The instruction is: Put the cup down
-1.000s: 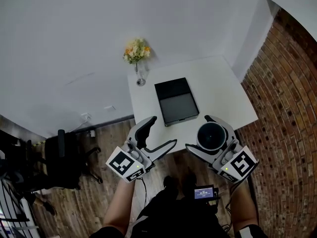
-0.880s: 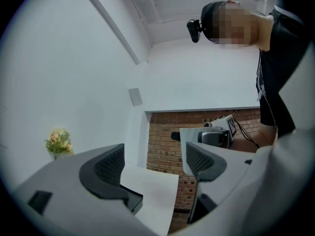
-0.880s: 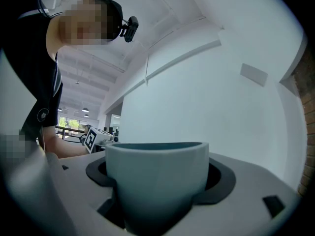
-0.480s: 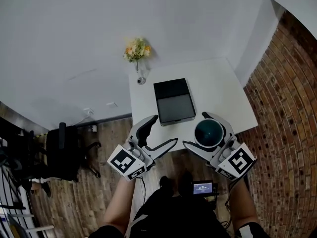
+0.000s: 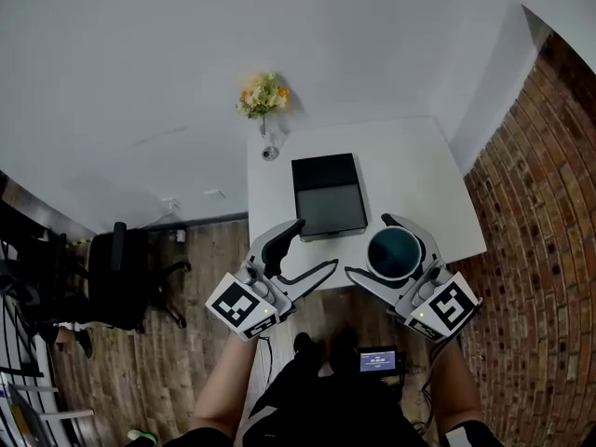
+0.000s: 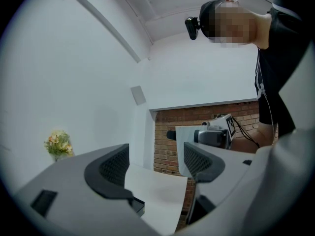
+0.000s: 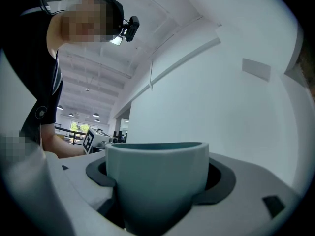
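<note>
**Current state.** The right hand-held gripper is closed on the teal cup. One pad bears on each side of the cup wall, with the jaws about half spread. The cup is upright, mouth up, and sits over the near edge of the white bench, toward its near right corner and just right of the black tray. Its height above the surface cannot be judged. The left hand-held gripper is open and holds nothing; it is off the near edge.

**Procedure (recommended).**
1. Carry the cup inward over bare bench, well clear of the edge and the tray.
2. Keep the hand-held gripper level and lower until the base seats fully.
3. Only then spread the jaws, and withdraw level without brushing the wall.
</note>
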`<state>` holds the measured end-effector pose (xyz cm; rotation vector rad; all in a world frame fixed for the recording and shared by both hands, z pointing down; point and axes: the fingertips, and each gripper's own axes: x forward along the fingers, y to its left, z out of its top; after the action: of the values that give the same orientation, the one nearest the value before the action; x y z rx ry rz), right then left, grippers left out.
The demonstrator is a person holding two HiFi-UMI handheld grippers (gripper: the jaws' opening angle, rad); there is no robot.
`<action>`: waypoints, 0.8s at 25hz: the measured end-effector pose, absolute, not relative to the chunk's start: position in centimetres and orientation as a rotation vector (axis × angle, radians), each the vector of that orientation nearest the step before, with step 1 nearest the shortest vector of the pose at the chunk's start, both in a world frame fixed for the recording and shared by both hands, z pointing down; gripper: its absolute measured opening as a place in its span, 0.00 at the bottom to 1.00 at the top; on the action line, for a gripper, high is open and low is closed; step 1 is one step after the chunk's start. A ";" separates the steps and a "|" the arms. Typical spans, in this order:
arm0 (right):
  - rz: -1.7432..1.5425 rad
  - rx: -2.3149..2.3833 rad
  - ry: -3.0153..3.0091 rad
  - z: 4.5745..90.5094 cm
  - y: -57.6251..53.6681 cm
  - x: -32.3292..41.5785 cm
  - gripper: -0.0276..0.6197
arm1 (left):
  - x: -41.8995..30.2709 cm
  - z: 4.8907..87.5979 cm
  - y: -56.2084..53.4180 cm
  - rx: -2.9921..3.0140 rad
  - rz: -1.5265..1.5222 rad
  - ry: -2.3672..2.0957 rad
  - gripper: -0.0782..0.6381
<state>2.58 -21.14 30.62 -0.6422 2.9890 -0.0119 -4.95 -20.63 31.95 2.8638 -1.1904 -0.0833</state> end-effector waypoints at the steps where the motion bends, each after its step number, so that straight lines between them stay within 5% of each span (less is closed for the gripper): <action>1: -0.017 -0.641 2.991 30.9 -21.4 2.6 0.69 | -5.1 32.0 -20.8 2.860 -0.087 -1.195 0.60; 20: 0.019 -0.554 3.016 34.9 -30.5 -1.7 0.69 | -8.3 34.2 -26.1 2.807 -0.101 -1.295 0.60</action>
<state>-1.73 -30.54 34.92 -0.5543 3.0159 0.0187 -8.34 -26.10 34.17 2.8074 -1.2955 -0.1013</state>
